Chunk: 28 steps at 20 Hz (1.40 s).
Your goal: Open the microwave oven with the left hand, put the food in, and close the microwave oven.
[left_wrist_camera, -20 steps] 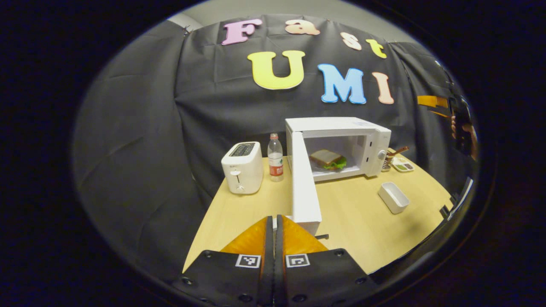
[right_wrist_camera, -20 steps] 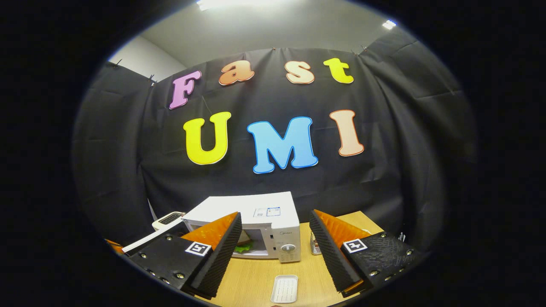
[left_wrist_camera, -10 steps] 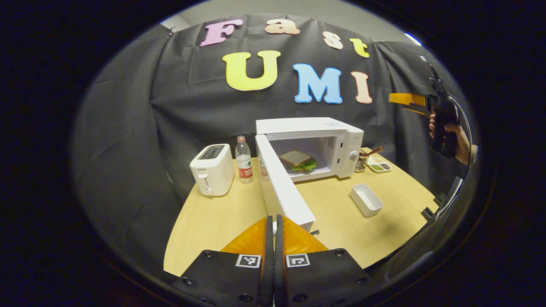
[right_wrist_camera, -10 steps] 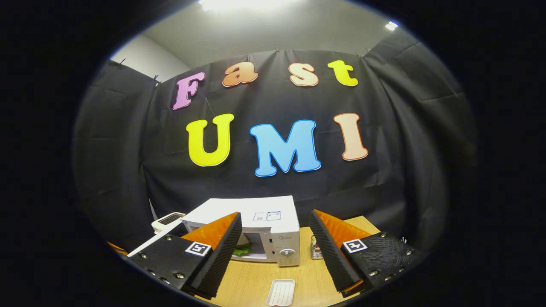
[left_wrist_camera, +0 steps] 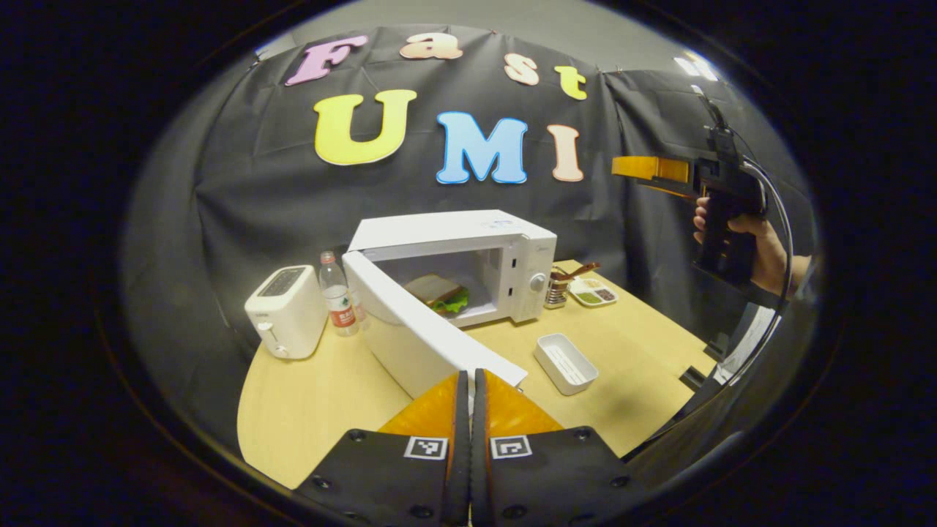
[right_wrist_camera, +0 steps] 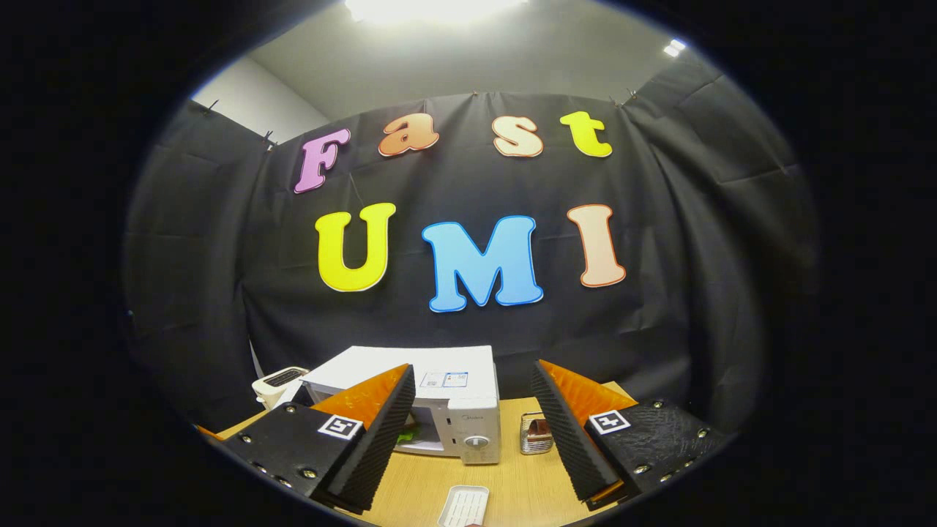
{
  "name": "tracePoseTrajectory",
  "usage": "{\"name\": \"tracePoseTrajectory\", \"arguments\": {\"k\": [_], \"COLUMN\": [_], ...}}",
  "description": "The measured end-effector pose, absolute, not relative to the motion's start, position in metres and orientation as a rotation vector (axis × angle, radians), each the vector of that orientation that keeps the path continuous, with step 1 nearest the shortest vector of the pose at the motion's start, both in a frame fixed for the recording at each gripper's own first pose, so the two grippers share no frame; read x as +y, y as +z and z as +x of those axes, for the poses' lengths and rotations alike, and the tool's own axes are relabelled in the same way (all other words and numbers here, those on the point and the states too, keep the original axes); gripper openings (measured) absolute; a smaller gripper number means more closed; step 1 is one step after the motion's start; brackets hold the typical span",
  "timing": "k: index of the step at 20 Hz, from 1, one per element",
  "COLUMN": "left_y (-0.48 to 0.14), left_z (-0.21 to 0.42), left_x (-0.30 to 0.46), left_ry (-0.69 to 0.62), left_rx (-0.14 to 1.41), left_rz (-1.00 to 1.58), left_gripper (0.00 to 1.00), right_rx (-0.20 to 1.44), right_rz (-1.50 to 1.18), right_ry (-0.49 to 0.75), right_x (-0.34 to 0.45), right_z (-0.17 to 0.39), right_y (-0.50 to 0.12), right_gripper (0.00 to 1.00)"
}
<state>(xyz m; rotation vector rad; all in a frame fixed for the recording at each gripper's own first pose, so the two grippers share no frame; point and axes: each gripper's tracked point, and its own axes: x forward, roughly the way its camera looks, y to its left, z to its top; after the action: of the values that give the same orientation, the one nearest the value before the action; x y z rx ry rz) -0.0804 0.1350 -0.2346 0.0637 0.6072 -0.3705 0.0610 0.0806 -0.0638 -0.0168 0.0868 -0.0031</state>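
sandwich (left_wrist_camera: 439, 293) inside oven (left_wrist_camera: 468, 252) | door (left_wrist_camera: 424, 333) half-open | left gripper (left_wrist_camera: 469, 417) pressed together near door edge, likely to push | right gripper (right_wrist_camera: 472, 432) spread, empty, clear

Cloth-walled booth (right_wrist_camera: 695, 241), kitchen tabletop (left_wrist_camera: 307, 395)

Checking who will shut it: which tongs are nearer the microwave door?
Left. The left tongs, shut, sit right at the open microwave door's outer edge. The right tongs, open, are held up, off to the microwave's right.
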Motion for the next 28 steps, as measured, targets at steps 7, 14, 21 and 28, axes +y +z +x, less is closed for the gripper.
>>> {"name": "tracePoseTrajectory", "arguments": {"k": [7,14,21,28], "left_y": [-0.250,-0.260,-0.270,-0.276], "left_z": [-0.048,-0.017,0.014,0.047], "left_x": [0.086,0.049,0.023,-0.003], "left_ry": [-0.425,-0.472,-0.486,-0.504], "left_rx": [0.599,0.597,0.602,0.591], "left_rz": [-0.015,-0.002,-0.025,0.014], "left_gripper": [0.07,0.07,0.08,0.07], "right_rx": [0.082,0.080,0.082,0.088], "right_rz": [-0.006,-0.027,-0.029,-0.049], "right_ry": [-0.044,-0.093,-0.134,-0.175], "right_x": [0.052,0.022,-0.003,-0.023], "right_z": [0.059,0.055,0.053,0.053], "right_y": [-0.062,-0.057,-0.054,-0.052], "right_gripper": [0.96,0.96,0.97,0.96]}}
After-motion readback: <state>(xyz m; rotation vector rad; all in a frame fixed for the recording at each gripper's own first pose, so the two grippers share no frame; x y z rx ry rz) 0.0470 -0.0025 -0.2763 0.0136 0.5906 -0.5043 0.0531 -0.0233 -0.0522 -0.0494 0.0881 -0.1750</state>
